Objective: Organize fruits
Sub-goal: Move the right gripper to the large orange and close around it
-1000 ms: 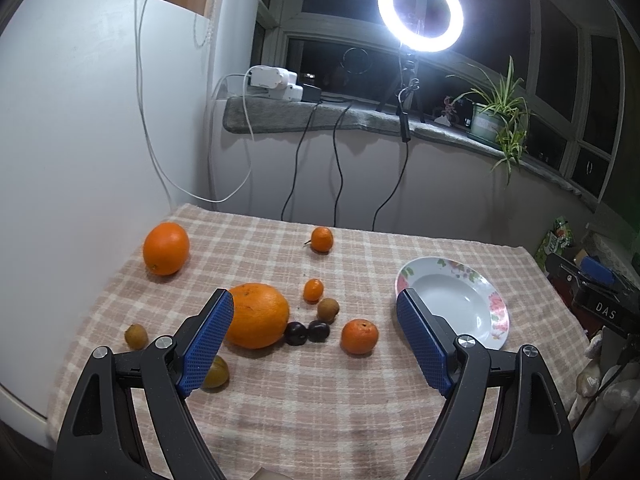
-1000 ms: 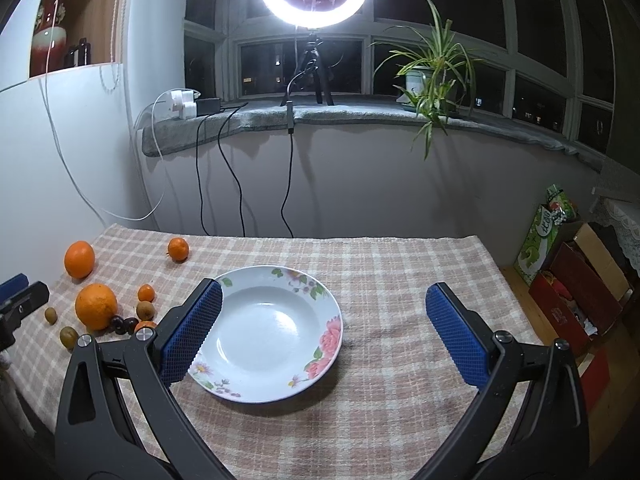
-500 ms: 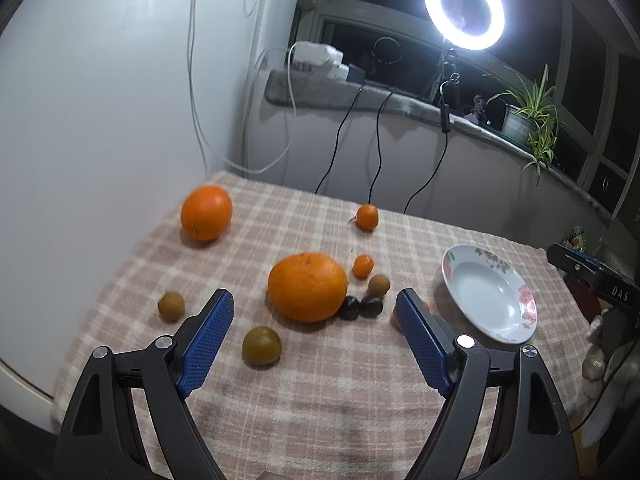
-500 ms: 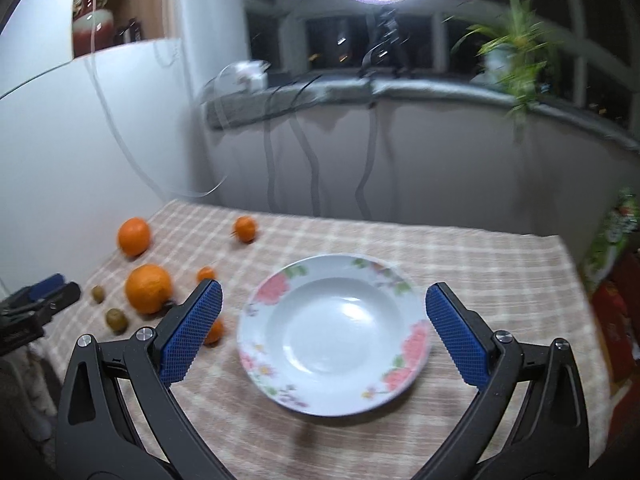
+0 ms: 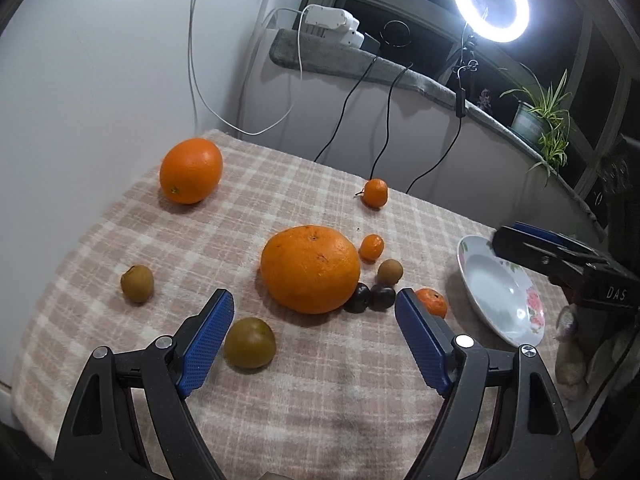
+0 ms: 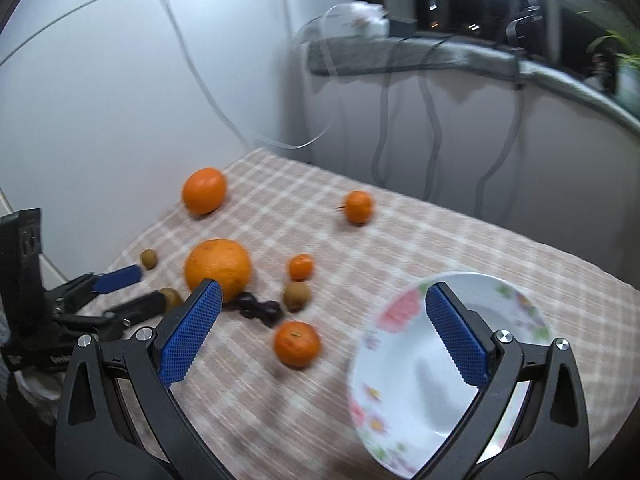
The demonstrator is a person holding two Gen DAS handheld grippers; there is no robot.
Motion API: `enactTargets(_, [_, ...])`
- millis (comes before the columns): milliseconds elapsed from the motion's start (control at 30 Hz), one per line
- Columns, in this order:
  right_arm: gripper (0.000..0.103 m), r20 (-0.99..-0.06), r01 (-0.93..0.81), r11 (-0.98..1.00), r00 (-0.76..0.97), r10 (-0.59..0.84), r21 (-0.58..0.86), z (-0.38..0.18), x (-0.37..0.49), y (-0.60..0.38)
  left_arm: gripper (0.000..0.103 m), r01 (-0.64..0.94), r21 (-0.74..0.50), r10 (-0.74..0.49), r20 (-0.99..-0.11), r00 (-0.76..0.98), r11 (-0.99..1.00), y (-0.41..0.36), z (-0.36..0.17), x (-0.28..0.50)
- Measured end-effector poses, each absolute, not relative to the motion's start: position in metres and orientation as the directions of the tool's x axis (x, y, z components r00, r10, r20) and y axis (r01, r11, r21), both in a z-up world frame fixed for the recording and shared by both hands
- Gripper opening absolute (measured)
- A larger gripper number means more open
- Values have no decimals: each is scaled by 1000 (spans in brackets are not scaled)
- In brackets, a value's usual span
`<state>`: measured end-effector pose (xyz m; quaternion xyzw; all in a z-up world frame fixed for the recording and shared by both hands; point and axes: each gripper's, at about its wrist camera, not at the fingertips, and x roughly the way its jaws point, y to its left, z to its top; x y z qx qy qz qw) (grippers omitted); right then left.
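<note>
Nothing is sorted yet: the plate (image 6: 404,396) sits bare while every fruit (including the big orange (image 5: 310,269)) lies loose on the bench (image 5: 320,392). Both the left gripper (image 5: 314,330) and right gripper (image 6: 320,320) hover with fingers spread, holding nothing.

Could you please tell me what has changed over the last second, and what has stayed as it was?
The left gripper came lower and nearer the big orange. The right gripper swung left from the plate toward the fruit. Both grippers remain open and empty; no fruit moved, and the plate is still empty.
</note>
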<state>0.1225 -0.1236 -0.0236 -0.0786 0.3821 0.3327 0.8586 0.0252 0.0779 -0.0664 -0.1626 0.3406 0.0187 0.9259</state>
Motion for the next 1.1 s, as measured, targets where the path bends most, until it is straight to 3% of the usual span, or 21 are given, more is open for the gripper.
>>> enactTargets(267, [103,-758,-704,666,288,585,246,-47,152,-78,77,-148,-307,-98,-660,745,940,85,-80,42])
enactTargets(567, [81,-787,-725,596,124,605,345,-68,166,-40,67,-141,-360,-149,-666,731,922,91,-90,55])
enactTargets(1100, [65,-785,-703,558,-2,619,442,-90,174,-18,66,-128,-384,-182,-671,719,914,90,-96,68])
